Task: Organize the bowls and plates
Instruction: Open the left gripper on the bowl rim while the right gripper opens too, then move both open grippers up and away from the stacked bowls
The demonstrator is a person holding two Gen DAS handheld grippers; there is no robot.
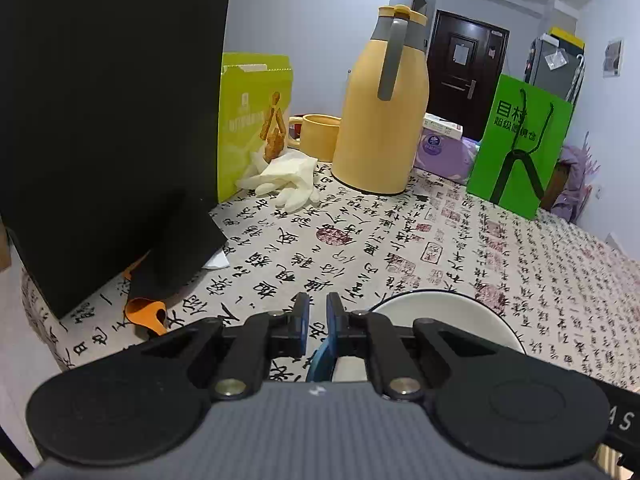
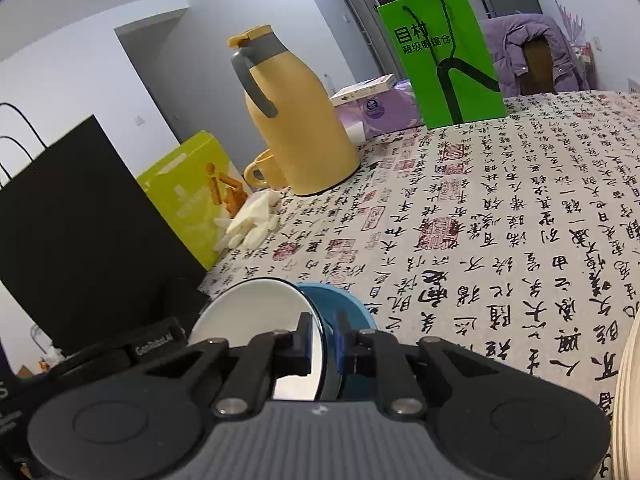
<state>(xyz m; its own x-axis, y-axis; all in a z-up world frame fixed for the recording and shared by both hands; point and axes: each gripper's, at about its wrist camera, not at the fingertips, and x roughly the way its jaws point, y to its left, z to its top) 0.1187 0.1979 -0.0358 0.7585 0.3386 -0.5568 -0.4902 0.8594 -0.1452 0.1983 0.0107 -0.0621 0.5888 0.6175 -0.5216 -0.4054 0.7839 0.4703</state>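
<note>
A single bowl, white inside [image 2: 256,312] with a dark rim and blue outside [image 2: 344,304], is tilted up on its edge over the calligraphy tablecloth [image 2: 480,220]. My right gripper [image 2: 323,326] is shut on its rim, one pad on the white face and the other on the blue. In the left wrist view the white inside of the bowl [image 1: 440,316] lies to the right. Its blue rim runs between the fingers of my left gripper [image 1: 317,308], which is shut on it. The left gripper's body [image 2: 154,346] appears beside the bowl.
A black paper bag [image 1: 100,120] stands close on the left, an orange scoop [image 1: 146,314] at its foot. Further back are a lime box [image 1: 252,120], rubber gloves [image 1: 284,180], a yellow mug [image 1: 316,136], a yellow thermos [image 1: 380,120] and a green bag [image 1: 520,144]. A pale rounded object [image 2: 628,400] is at the right edge.
</note>
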